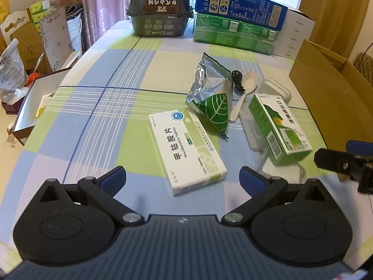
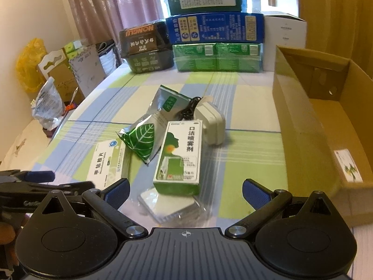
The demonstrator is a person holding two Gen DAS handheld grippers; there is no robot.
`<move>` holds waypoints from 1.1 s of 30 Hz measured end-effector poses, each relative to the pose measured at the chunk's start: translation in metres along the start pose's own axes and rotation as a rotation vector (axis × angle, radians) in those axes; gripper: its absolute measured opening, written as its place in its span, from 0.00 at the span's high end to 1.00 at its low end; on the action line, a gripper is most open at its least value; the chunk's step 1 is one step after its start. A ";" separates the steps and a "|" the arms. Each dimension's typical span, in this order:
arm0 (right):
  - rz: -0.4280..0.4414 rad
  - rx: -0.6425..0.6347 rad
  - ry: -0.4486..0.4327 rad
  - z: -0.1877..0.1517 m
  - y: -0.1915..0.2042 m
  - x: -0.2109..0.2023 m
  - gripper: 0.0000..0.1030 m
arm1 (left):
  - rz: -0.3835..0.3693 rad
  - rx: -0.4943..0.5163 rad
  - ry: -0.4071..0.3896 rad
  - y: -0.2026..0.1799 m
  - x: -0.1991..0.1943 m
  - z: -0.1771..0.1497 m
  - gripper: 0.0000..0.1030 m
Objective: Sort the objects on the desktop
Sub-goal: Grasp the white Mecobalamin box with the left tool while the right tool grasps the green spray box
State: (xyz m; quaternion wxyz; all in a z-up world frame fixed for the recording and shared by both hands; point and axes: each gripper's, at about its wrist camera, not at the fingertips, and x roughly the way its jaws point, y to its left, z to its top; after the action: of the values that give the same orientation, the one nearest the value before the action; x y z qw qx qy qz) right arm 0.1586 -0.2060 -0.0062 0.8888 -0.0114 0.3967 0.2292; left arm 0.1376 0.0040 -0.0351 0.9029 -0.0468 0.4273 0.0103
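1. On the checked blue, green and white tabletop (image 1: 98,107), both tools hover with fingers spread apart, gripping nothing: the left tool (image 1: 183,178) near a flat white-and-green medicine box (image 1: 186,150), the right tool (image 2: 185,191) near an upright-printed green-and-white spray carton (image 2: 180,156) reading "口洁喷雾剂".
2. Between them lies a silver foil pouch with a green leaf (image 1: 213,93).
3. Far back, a dark container (image 1: 160,11) reads "HONGLU".
4. At right stands an open brown cardboard box (image 2: 300,107).

Pill box (image 1: 187,150) left of foil pouch (image 1: 211,98), spray box (image 1: 279,128) right, carton (image 2: 326,126) far right
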 end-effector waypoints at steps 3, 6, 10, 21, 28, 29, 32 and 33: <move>0.003 -0.022 0.005 0.003 0.001 0.013 0.06 | -0.015 -0.013 0.007 -0.001 0.017 0.006 0.01; 0.001 -0.029 0.019 0.007 -0.001 0.025 0.13 | -0.020 0.001 0.012 -0.004 0.035 0.010 0.02; -0.005 -0.033 0.032 0.011 -0.004 0.041 0.15 | -0.007 0.028 0.030 -0.006 0.057 0.014 0.05; -0.009 -0.063 0.065 0.022 0.001 0.077 0.28 | 0.024 0.108 0.031 0.007 0.065 0.012 0.30; -0.040 -0.068 0.069 0.023 0.004 0.080 0.48 | 0.034 0.097 0.018 0.012 0.068 0.013 0.33; -0.039 -0.070 0.071 0.022 0.004 0.079 0.49 | 0.032 0.099 0.018 0.011 0.068 0.013 0.34; -0.044 -0.069 0.071 0.018 0.005 0.074 0.49 | 0.032 0.094 0.025 0.010 0.063 0.011 0.34; -0.043 -0.068 0.070 0.016 0.005 0.070 0.49 | 0.028 0.091 0.025 0.010 0.060 0.008 0.35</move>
State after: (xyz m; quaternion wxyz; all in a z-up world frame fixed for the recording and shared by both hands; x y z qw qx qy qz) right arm 0.2082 -0.1705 -0.0446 0.8781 -0.0581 0.4194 0.2229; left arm 0.1810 0.0131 -0.0767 0.8983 0.0004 0.4393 0.0028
